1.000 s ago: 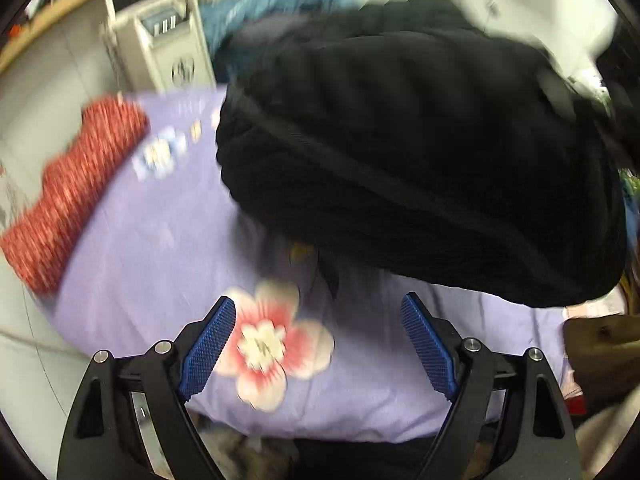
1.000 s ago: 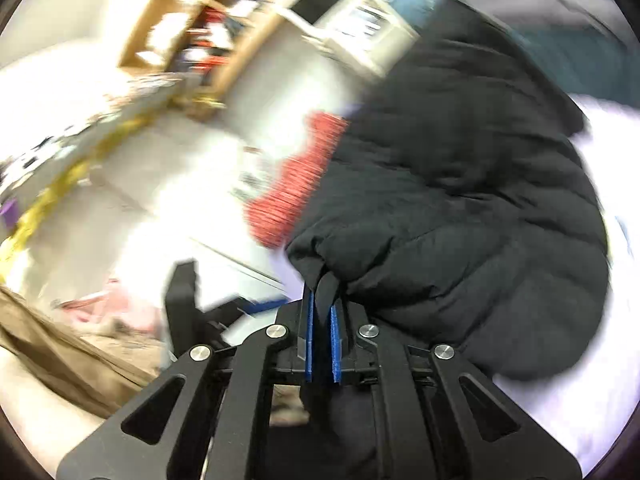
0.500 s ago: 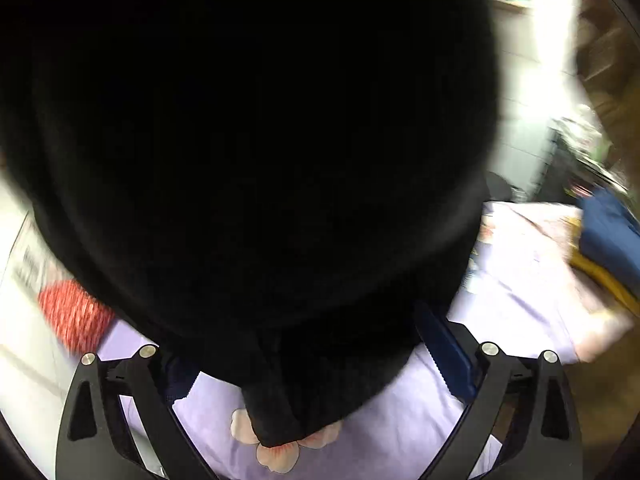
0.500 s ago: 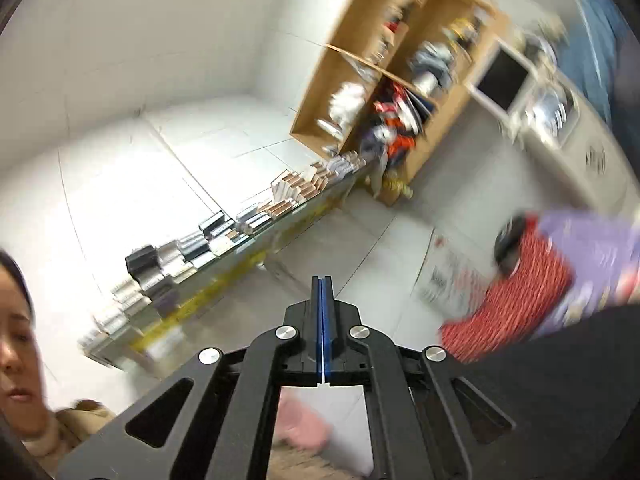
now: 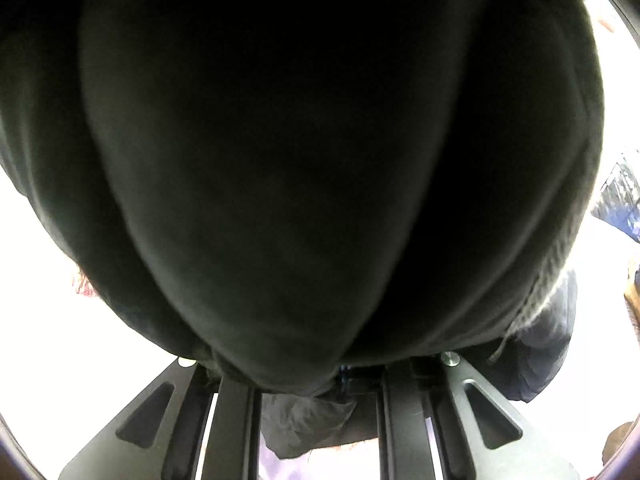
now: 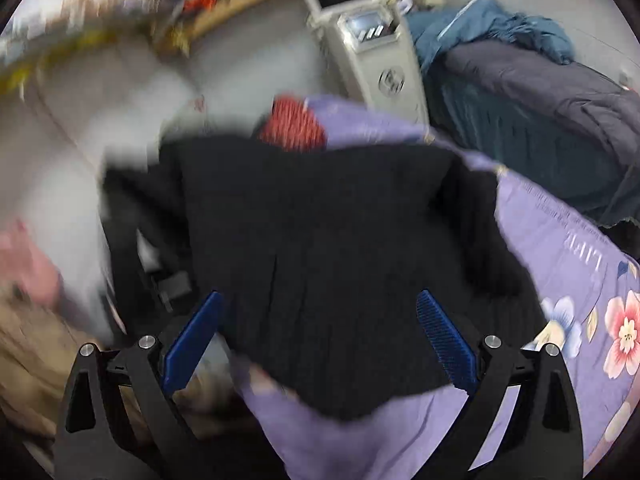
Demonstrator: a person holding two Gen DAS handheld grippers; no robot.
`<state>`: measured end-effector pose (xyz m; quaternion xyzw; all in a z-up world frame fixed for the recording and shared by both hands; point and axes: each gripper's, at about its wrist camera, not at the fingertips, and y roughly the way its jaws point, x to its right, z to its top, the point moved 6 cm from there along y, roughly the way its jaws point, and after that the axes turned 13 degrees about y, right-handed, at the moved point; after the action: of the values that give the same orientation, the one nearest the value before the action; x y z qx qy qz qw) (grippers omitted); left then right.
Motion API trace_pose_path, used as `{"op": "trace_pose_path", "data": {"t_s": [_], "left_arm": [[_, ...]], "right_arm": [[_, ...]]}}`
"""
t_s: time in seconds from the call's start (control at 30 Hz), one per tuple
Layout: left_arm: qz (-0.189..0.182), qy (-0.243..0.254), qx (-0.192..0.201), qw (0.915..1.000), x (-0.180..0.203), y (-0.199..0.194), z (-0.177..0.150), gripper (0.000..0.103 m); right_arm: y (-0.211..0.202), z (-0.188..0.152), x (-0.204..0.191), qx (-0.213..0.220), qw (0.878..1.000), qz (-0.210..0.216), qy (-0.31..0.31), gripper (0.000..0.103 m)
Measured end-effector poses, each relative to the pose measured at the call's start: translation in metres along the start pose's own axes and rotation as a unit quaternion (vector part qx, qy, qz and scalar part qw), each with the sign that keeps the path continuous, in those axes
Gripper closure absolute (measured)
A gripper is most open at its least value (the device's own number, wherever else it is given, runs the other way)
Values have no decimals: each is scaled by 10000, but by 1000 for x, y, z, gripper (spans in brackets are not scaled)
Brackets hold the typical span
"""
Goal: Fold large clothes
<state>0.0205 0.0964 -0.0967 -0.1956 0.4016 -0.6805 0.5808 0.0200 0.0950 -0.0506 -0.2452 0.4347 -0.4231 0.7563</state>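
A big black padded jacket lies on the purple flowered sheet in the right wrist view. My right gripper is open and empty, its blue pads above the jacket's near edge. In the left wrist view the jacket fills almost the whole frame. My left gripper is shut on a fold of the jacket; its fingertips are hidden under the cloth.
A red knitted garment lies at the sheet's far edge. A white machine with a screen stands behind it. Blue and grey bedding is piled at the right. Wooden shelves line the back wall.
My right gripper let go of the jacket, swung away and back, and now stands open over it. My left gripper, open before, has closed on the jacket, which now covers its view.
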Motion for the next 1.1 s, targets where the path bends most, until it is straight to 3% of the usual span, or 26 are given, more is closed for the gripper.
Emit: {"op": "trace_pose_path", "data": {"t_s": [0.07,0.13,0.17,0.2,0.23,0.27,0.3,0.4,0.47,0.57,0.7,0.8,0.9,0.97,1.1], "left_arm": [[-48,56,48,10000,7,-4,9,91],[-32,139,133,9998,12,-11,17,91],[3,171,179,9997,13,-14,22,91],[54,182,223,9996,12,-18,26,92],[99,172,254,9995,10,-21,30,92],[138,147,282,9994,8,-26,33,92],[198,78,317,9993,1,-31,38,93],[342,-133,482,9982,-22,-50,52,94],[443,-246,706,9962,-39,-74,65,94],[575,-175,1096,9922,-54,-115,90,94],[513,-18,1626,9854,-53,-173,131,95],[389,66,2118,9765,-50,-226,165,95],[332,268,2736,9609,-44,-293,192,95],[208,445,3206,9460,-40,-337,217,95],[-169,838,4166,9051,-26,-413,264,95]], "right_arm": [[45,-35,-12,-444,9972,-292,-523,7],[66,-44,-6,13,9870,-1212,-1051,7],[69,-41,-1,257,9792,-1638,-1167,17],[71,-34,8,407,9722,-2001,-1143,57],[70,-25,24,431,9716,-2143,-906,80],[64,-18,36,428,9757,-2066,-582,90],[55,-10,46,492,9804,-1889,-267,92],[-3,29,70,1101,9805,-1613,222,94],[-59,49,70,1664,9787,-1097,500,95],[-146,75,43,2478,9674,-519,89,95],[-230,84,16,3113,9499,166,-207,96],[-305,83,-8,3596,9301,672,-340,96],[-370,78,-34,4015,9035,1435,-430,96],[-419,59,-59,4273,8822,1859,-675,96],[-501,39,-97,4776,8345,2506,-1128,96]]}}
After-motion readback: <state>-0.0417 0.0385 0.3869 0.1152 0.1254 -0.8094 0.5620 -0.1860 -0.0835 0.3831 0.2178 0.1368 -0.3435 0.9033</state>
